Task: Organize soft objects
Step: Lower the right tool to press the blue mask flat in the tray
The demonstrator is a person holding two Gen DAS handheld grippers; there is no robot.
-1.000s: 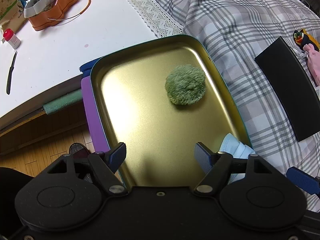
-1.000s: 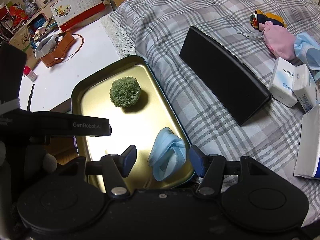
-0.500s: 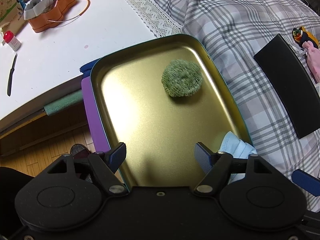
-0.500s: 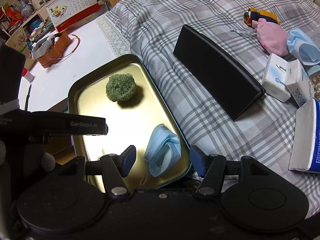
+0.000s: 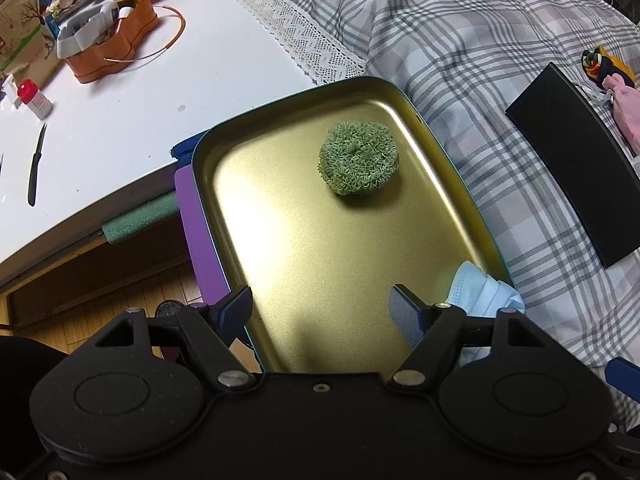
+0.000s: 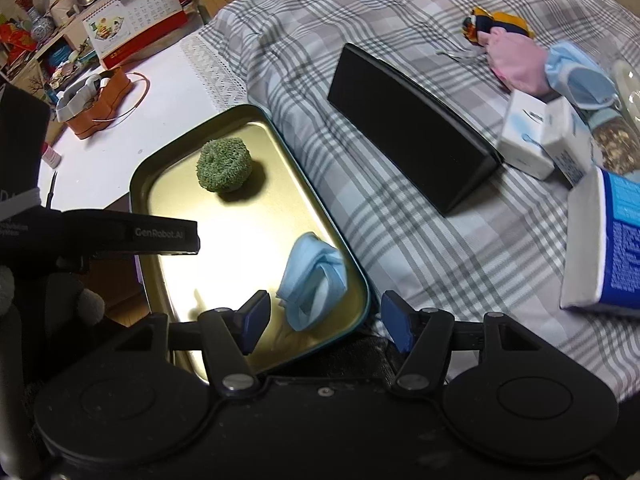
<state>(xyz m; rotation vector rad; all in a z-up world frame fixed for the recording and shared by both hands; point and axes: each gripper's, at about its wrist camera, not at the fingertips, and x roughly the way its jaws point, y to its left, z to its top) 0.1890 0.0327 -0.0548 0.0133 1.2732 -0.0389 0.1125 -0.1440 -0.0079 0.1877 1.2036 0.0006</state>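
Observation:
A gold metal tray [image 5: 280, 208] [image 6: 168, 208] lies at the edge of the plaid bed. In it sit a green fuzzy ball [image 5: 358, 163] [image 6: 224, 165] at the far end and a crumpled blue face mask [image 5: 482, 286] [image 6: 312, 276] at the near right corner. My left gripper [image 5: 322, 312] is open and empty above the tray's near end. My right gripper [image 6: 326, 320] is open and empty, just in front of the mask. A pink cloth pouch [image 6: 516, 60], a multicoloured cloth [image 6: 496, 24] and another blue mask [image 6: 576, 76] lie far right on the bed.
A long black box [image 6: 412, 128] [image 5: 580, 172] lies on the bed right of the tray. White cartons [image 6: 536, 136] and a blue-and-white box [image 6: 604, 248] stand at the right. A white desk [image 5: 120, 112] with an orange holder [image 5: 108, 48] and a knife [image 5: 36, 164] lies left.
The right gripper has drawn back and swung right, bringing more of the boxes at the right into view. The green ball has rolled slightly in the tray. Both grippers stay open.

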